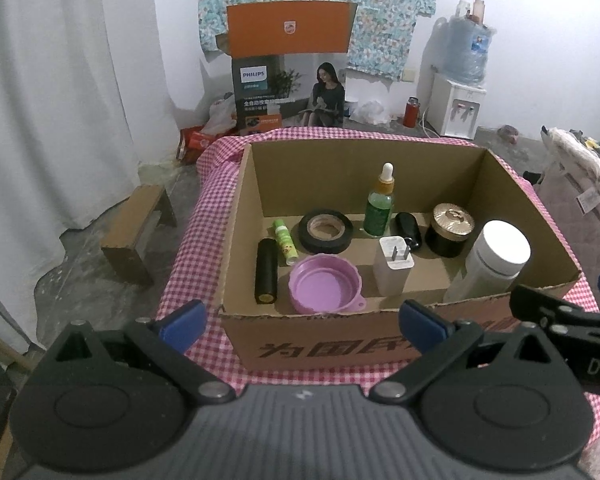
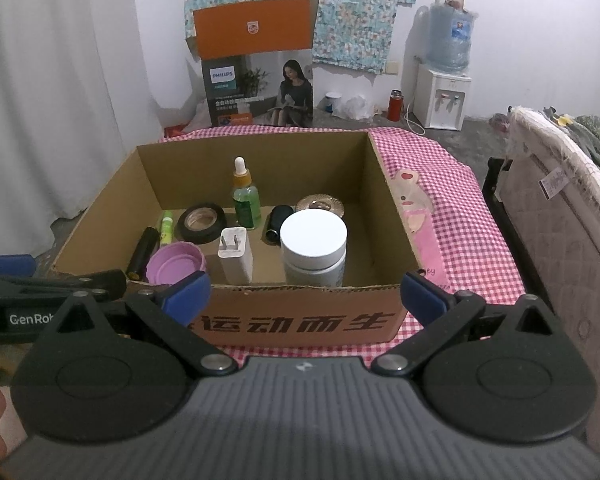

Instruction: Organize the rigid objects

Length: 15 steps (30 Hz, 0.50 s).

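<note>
Rigid objects, nine total, all sit inside the open brown cardboard box (image 1: 512, 196) on the pink checked tablecloth (image 2: 452, 216): one black cylinder (image 1: 265, 271), one green tube (image 1: 284, 241), one black tape roll (image 1: 326, 231), one purple plastic lid (image 1: 325, 289), one white plug charger (image 1: 393, 265), one green dropper bottle (image 1: 379, 208), one small black bottle (image 1: 409, 229), one gold-lidded black jar (image 1: 449, 230), one white-capped jar (image 2: 314, 248). Black cylinder and green tube lie flat, long axes running front-to-back. Dropper bottle upright, tip up. Charger upright, prongs up. Left gripper (image 1: 302, 320) and right gripper (image 2: 304, 294): jaws spread wide, holding nothing, both just short of the box's near wall.
</note>
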Available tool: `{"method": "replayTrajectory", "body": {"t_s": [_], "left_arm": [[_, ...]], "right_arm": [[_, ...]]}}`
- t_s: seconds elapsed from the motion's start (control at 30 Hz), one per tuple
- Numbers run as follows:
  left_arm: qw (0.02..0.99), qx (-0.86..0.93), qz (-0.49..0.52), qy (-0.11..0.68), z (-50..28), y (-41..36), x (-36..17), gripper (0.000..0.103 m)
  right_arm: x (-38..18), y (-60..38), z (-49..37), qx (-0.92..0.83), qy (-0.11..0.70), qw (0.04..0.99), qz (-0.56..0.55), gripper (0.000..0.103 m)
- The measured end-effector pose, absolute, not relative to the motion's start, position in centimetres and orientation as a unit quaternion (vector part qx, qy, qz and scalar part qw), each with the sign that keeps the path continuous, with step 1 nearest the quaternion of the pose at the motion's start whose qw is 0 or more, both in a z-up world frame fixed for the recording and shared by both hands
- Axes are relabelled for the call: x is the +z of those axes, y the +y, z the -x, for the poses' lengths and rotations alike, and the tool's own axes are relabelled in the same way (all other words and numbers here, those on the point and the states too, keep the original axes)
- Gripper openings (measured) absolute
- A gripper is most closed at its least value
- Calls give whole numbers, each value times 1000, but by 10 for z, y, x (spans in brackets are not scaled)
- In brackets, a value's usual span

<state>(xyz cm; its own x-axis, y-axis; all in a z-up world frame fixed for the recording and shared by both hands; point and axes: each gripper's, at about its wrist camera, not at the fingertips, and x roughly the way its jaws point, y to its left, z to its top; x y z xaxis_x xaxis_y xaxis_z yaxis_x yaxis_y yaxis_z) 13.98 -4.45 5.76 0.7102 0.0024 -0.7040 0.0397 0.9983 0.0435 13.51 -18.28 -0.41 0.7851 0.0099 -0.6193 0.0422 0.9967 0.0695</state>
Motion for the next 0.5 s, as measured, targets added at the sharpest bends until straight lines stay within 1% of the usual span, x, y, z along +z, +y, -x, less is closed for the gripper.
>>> {"method": "replayTrajectory", "body": {"t_s": [0.5], "left_arm": [[924,-8,-27,382,-139,-42,57,103]], "right_arm": [[-4,-180,-136,-8,329,944,-36,102]]}}
